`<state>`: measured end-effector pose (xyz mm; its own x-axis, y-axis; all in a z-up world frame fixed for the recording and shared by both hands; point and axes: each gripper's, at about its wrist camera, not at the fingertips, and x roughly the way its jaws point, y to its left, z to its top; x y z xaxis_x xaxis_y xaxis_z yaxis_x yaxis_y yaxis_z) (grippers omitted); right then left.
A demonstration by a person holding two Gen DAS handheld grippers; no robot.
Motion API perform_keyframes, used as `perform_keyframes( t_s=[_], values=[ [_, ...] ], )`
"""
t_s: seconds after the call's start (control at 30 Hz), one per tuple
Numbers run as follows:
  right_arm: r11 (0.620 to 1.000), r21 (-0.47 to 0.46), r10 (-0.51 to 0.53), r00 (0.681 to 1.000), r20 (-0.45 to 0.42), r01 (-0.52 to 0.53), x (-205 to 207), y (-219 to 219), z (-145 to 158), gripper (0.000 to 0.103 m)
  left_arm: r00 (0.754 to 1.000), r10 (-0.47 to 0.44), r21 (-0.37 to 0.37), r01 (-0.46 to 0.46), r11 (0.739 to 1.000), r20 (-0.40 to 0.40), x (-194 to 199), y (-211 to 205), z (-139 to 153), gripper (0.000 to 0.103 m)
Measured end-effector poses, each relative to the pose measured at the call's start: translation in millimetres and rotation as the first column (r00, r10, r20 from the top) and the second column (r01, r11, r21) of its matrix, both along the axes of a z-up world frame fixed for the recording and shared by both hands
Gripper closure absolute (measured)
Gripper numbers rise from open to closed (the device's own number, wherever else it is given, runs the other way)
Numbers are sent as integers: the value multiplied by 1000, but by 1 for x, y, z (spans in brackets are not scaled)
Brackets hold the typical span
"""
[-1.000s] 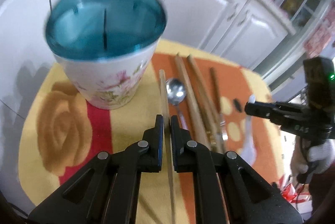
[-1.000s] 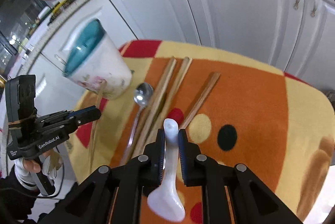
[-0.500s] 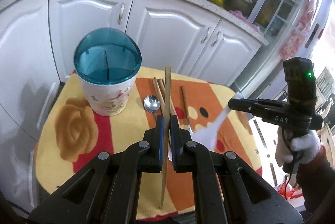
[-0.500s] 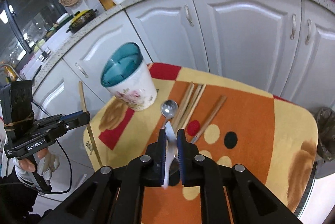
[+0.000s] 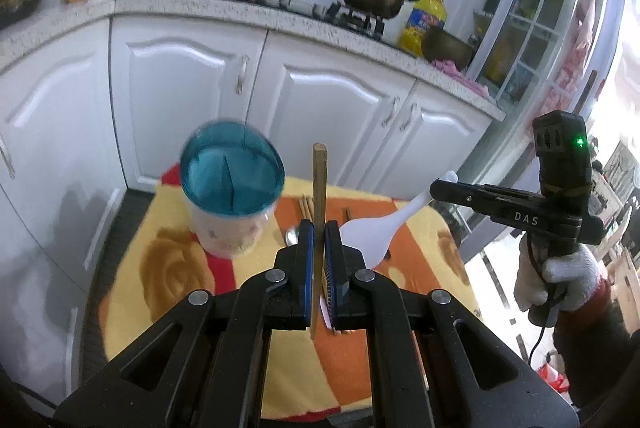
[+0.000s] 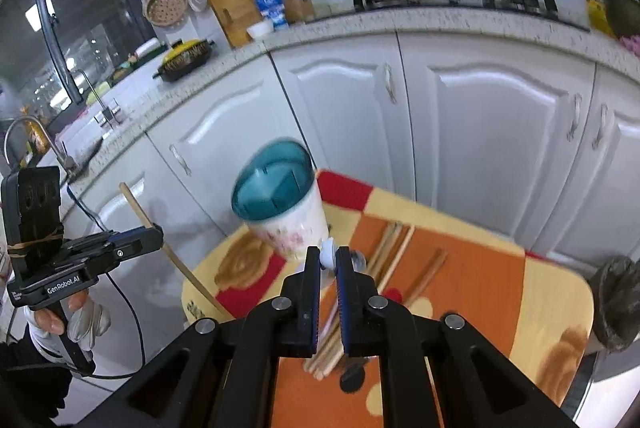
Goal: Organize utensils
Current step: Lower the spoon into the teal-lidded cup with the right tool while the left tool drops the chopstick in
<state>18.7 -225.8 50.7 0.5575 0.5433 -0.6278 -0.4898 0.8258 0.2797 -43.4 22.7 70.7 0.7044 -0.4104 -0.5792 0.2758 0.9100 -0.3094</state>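
My left gripper point(image 5: 319, 228) is shut on a wooden chopstick point(image 5: 320, 180) that stands upright between its pads, above the mat and right of the floral holder point(image 5: 228, 228) with its teal divided insert. In the right wrist view the left gripper point(image 6: 158, 230) carries the chopstick point(image 6: 176, 260) tilted, left of the holder point(image 6: 276, 196). My right gripper point(image 6: 328, 252) is shut on the handle of a white plastic spoon point(image 6: 327, 259); its bowl is hidden below the jaws. From the left, the white spoon point(image 5: 380, 228) hangs slanted from the right gripper point(image 5: 434, 188).
On the orange and yellow mat point(image 6: 480, 268) lie several wooden chopsticks point(image 6: 394, 248) and a metal spoon point(image 5: 291, 237). White cabinets point(image 5: 340, 100) stand close behind the small table. A dark bag point(image 6: 616, 300) sits at the table's right. Gloved hands point(image 5: 560, 280) hold both grippers.
Both grippers have risen well above the table, the left lifting the chopstick and the right the white spoon. The holder and mat now look smaller and lower.
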Motion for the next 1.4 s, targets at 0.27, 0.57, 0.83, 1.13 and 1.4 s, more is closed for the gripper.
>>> perform_keyframes(
  t_s=[0.27,0.57,0.83,1.13,1.4],
  values=[
    [1000,20,13,997,78,-15,30,28,39,96,989,90,4,-91,996,118,24,35,60,99],
    [997,-58,52,994,95,-47,78,78,47,96,960,193,26,-202,979,203,73,59,94,99],
    [978,-185,102,995,17,-97,114,114,6,96,959,263,88,-272,958,102,124,60,34,99],
    [959,-242,141,988,-54,-150,129,135,-27,96,964,265,134,-261,956,-17,150,49,-21,99],
    [965,-205,142,982,-126,-166,136,135,-50,94,959,278,110,-272,956,-51,151,47,-30,99]
  ],
)
